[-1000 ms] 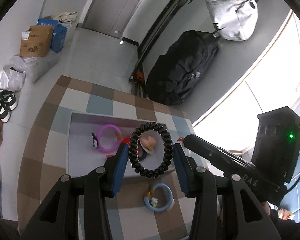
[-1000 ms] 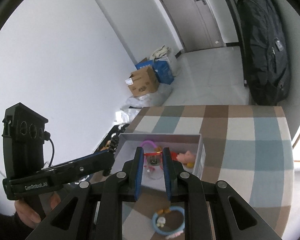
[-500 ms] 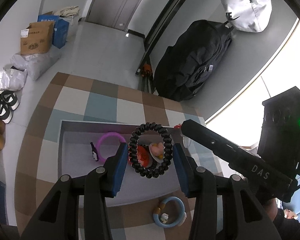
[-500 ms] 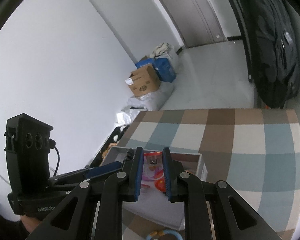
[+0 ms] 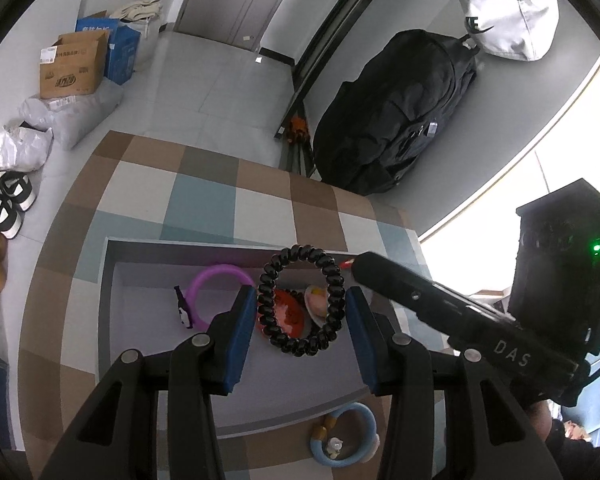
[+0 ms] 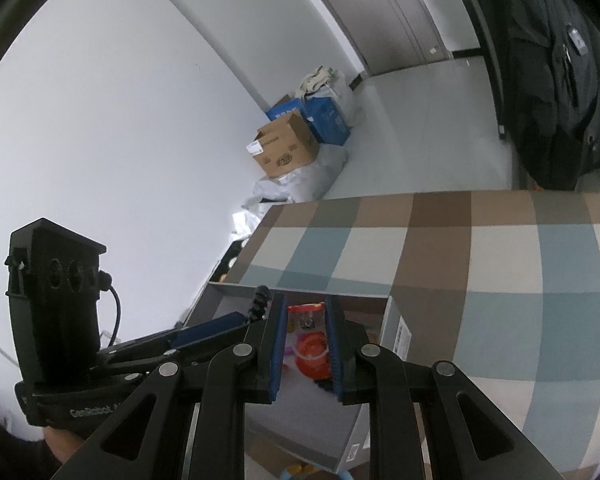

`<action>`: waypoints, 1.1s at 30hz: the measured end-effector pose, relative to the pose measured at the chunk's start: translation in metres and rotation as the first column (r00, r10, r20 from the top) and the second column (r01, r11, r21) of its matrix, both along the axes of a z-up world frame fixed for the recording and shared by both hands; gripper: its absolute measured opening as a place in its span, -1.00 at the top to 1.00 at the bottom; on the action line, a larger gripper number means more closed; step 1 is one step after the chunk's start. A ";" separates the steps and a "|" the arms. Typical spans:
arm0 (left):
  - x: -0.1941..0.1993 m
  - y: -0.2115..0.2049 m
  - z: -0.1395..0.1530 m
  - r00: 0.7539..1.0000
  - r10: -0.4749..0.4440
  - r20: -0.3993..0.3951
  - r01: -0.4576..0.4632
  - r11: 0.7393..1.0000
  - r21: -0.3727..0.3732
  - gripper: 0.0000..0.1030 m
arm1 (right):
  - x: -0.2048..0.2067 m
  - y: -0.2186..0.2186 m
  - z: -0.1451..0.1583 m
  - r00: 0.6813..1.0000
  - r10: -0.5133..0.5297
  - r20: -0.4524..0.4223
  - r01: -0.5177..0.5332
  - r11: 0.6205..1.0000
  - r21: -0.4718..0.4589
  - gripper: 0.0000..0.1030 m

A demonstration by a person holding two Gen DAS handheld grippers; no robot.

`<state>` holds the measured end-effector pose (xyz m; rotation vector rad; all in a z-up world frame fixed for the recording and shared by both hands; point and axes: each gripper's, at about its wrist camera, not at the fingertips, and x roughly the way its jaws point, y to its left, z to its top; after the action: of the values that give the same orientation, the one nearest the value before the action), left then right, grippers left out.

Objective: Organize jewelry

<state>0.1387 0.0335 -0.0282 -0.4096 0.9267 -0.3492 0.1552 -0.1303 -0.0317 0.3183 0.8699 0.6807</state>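
My left gripper (image 5: 300,312) is shut on a black spiral hair tie (image 5: 302,300) and holds it above the grey box (image 5: 148,248). In the box lie a purple ring (image 5: 216,284), a red piece (image 5: 286,316) and a pink shell piece (image 5: 316,300). A blue ring with charms (image 5: 344,446) lies on the checked cloth in front of the box. My right gripper (image 6: 306,332) is shut on a small clear item with a red top (image 6: 306,316), above the box's right end (image 6: 396,328).
The checked tablecloth (image 6: 440,248) covers the table. Beyond the table stand a black bag (image 5: 392,116), a white bag (image 5: 508,8), cardboard boxes (image 5: 72,64) and shoes (image 5: 4,204) on the floor.
Both grippers have moved forward over the box with their items still held. The blue ring has dropped toward the bottom of both views.
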 end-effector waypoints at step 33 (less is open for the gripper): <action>-0.024 0.004 0.008 0.993 0.086 0.078 -0.097 0.983 0.154 -0.63 | -0.043 -0.015 0.016 0.979 -0.093 0.179 0.118 0.984 -0.133 -1.00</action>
<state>0.1150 0.0371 -0.0206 -0.2920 0.8561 -0.2036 0.1119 -0.1457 -0.0155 0.1727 0.7262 0.5356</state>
